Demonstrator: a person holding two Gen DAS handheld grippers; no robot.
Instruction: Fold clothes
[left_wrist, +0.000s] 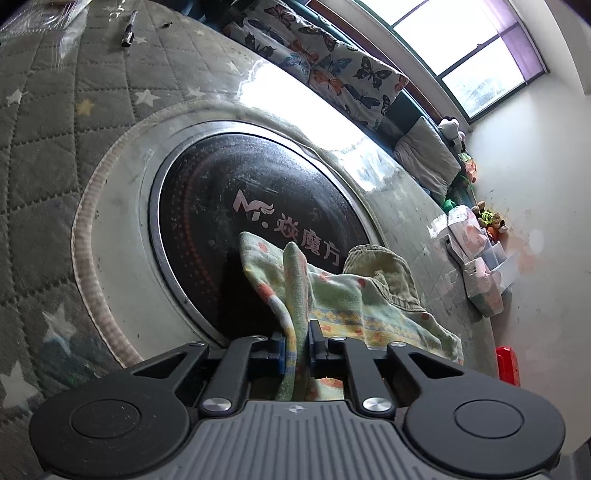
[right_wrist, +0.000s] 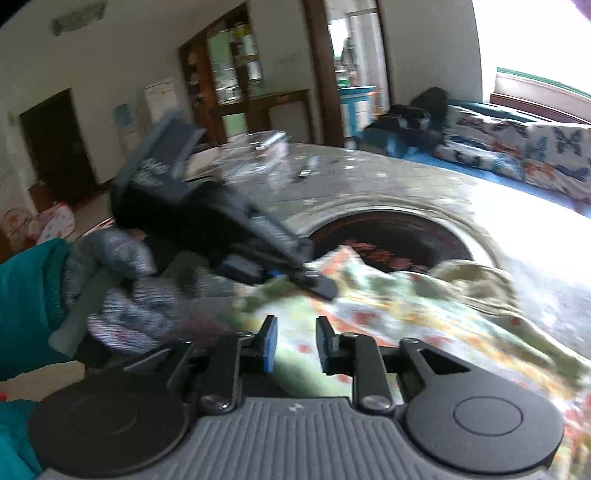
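My right wrist view is smeared with motion blur: the patterned cloth (right_wrist: 388, 317) loses its print, and the left gripper (right_wrist: 310, 277) over it is a dark streak. In my left wrist view, the cloth (left_wrist: 332, 295) hides part of the black disc (left_wrist: 229, 206), and its near end disappears behind the gripper body.

quilted star cover (left_wrist: 44, 155) | round black hotplate (left_wrist: 236, 221); butterfly cushion (left_wrist: 325, 62); red box (left_wrist: 509, 365); stuffed toys (left_wrist: 489, 218)
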